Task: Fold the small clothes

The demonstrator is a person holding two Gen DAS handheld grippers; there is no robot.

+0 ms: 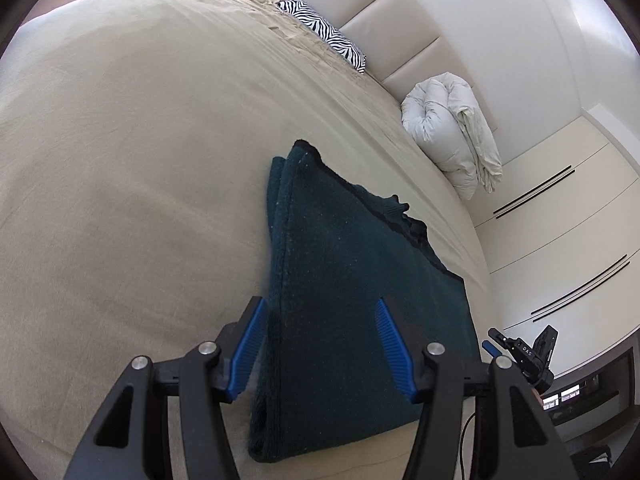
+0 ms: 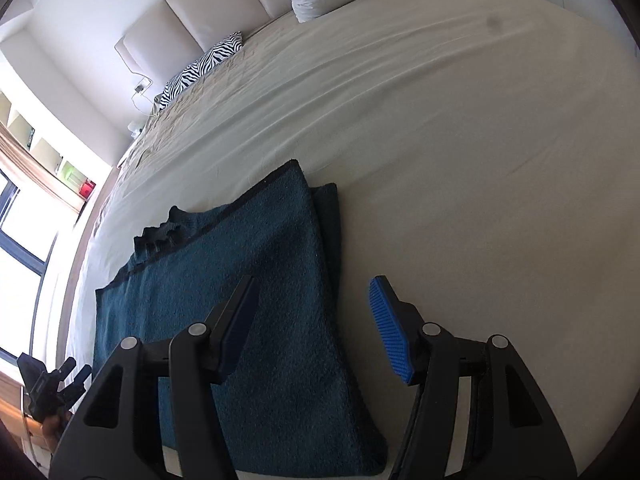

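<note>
Tilting down over folded teal garment (image 1: 344, 280): left gripper (image 1: 320, 344), right gripper (image 2: 316, 320); jaws apart, empty

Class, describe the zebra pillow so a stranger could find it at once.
Start at the big bed with its beige sheet. Follow it to the padded headboard; the zebra pillow lies flat against it. Unlike the plain white duvet nearby, it has black-and-white stripes.

Bare bed sheet (image 1: 120, 180) around folded garment (image 1: 340, 280); duvet (image 1: 448, 132) perhaps well clear.
</note>
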